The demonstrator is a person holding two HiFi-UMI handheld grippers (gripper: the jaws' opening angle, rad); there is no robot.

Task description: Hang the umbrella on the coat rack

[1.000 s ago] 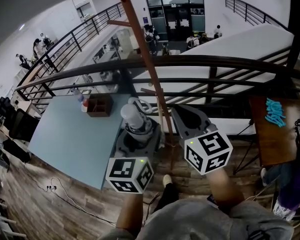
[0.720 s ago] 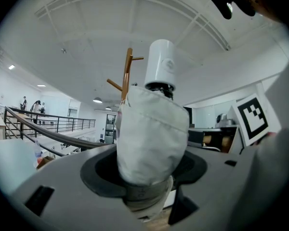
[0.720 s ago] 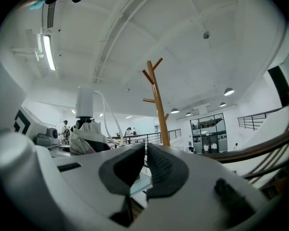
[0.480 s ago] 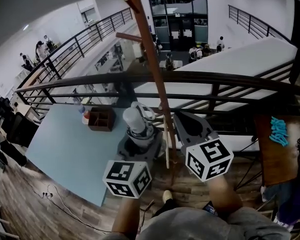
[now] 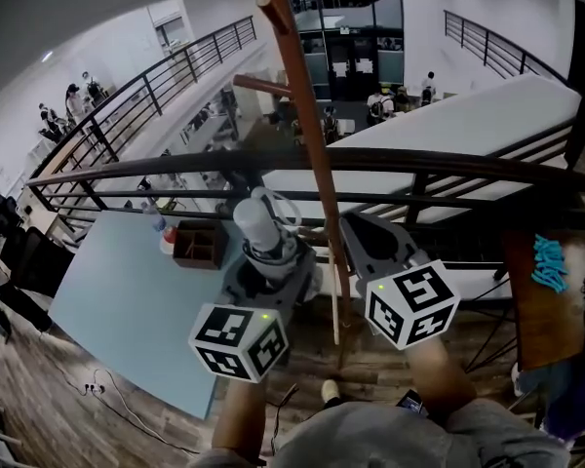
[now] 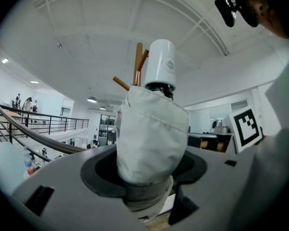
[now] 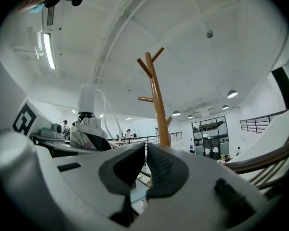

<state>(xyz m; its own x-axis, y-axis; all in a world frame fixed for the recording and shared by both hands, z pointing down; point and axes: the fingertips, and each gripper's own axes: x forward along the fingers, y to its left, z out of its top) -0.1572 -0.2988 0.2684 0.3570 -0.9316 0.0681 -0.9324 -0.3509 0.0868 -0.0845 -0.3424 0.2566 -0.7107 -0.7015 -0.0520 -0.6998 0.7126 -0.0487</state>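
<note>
A folded umbrella [image 5: 260, 230] with a white handle [image 6: 160, 64] and pale fabric [image 6: 151, 134] stands upright in my left gripper [image 5: 270, 263], which is shut on its body. A thin white wrist loop [image 7: 106, 110] hangs from the handle. The wooden coat rack [image 5: 307, 135] rises just beyond and between both grippers, its pegs [image 7: 147, 69] high above. My right gripper [image 5: 370, 244] sits right of the pole with its pads [image 7: 160, 166] closed together and nothing between them. In the left gripper view, the rack's top [image 6: 138, 64] shows behind the handle.
A black railing [image 5: 390, 159] runs across right behind the rack. A light blue table [image 5: 117, 291] at the left bears a brown box [image 5: 197, 245] and bottles [image 5: 160, 224]. A wooden table [image 5: 536, 291] with a blue item [image 5: 549, 261] stands at the right.
Both grippers have moved forward toward the rack pole and slightly up, carrying the umbrella along. The left grip and the shut right jaws look unchanged.
</note>
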